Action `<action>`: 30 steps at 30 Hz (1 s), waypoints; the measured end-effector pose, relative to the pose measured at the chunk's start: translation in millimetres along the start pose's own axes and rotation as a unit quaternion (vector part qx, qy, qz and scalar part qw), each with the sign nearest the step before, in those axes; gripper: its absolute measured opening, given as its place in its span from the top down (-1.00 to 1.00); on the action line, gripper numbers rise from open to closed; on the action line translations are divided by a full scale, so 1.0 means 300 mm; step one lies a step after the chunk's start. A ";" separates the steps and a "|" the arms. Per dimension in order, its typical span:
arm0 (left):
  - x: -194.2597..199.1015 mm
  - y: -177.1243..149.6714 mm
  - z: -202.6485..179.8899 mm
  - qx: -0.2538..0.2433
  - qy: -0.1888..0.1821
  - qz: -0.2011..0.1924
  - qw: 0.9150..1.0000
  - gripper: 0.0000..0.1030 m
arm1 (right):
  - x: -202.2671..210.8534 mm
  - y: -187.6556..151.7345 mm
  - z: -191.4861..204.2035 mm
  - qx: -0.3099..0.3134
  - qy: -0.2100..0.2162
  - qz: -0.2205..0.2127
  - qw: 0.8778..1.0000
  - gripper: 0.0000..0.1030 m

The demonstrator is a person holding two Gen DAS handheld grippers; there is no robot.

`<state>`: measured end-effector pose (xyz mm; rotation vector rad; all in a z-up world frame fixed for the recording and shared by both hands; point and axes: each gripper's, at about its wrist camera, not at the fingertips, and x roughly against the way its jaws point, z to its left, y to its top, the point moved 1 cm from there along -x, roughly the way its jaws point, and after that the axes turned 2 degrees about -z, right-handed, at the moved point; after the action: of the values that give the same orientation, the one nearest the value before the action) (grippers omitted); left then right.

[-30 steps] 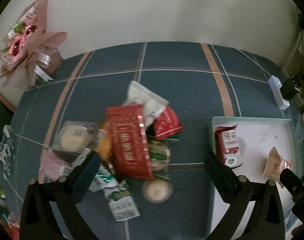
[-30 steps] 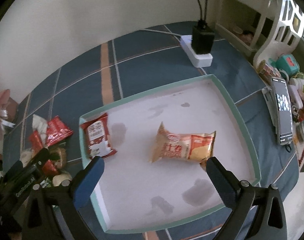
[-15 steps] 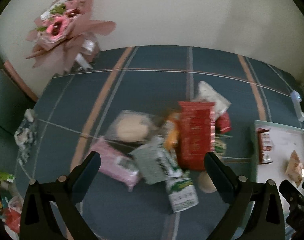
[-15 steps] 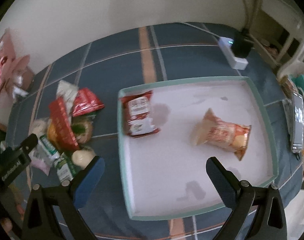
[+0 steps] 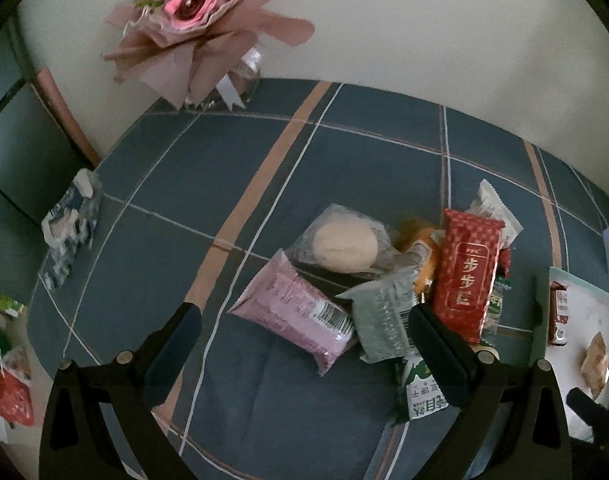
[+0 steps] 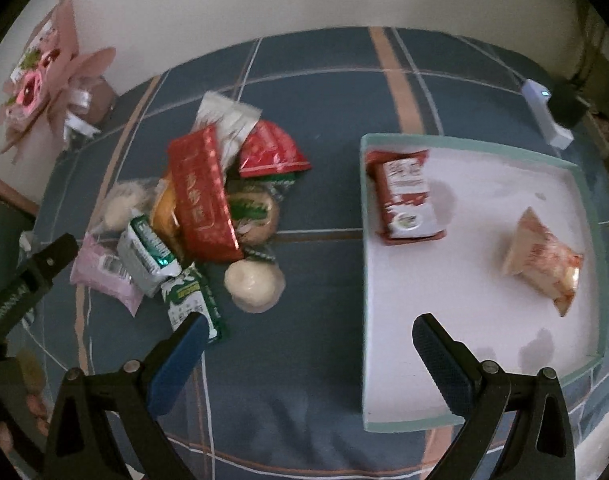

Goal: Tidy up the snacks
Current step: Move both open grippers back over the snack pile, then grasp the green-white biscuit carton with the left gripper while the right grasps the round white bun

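Both grippers have swung leftward since the earlier frames, so the snack pile (image 6: 192,216) now sits ahead of the left gripper (image 5: 304,340) and left of the right gripper (image 6: 308,344). Each has its jaws spread wide, holding nothing. On the blue plaid tabletop (image 5: 344,152) the heap holds a long red pack (image 5: 466,276), a pink pack (image 5: 292,312), a grey-green pack (image 5: 384,320) and a clear-wrapped bun (image 5: 344,244). Near the right edge, the tray (image 6: 584,248) carries a red carton (image 6: 404,196) by its far left corner and an orange bag (image 6: 544,260) towards its right wall. A bouquet (image 5: 192,20) stands at the far left corner.
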<state>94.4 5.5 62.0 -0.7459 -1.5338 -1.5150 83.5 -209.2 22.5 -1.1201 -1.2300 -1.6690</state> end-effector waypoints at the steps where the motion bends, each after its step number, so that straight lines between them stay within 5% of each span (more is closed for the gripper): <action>1: -0.007 -0.001 0.001 0.002 -0.001 0.003 1.000 -0.99 | -0.013 -0.001 0.010 0.005 -0.001 0.002 1.000 -1.00; 17: -0.164 -0.076 -0.082 0.040 -0.060 0.100 0.992 -0.99 | -0.131 -0.018 0.067 0.040 -0.010 -0.014 0.999 -0.99; 30: -0.225 -0.122 -0.103 0.066 -0.082 0.136 0.985 -0.99 | -0.159 -0.028 0.173 0.093 0.000 -0.011 0.996 -0.51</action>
<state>99.5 -18.9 -17.0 -0.9777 -1.5633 -1.1634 101.7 -153.2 -17.1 -0.9951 -1.3711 -1.5340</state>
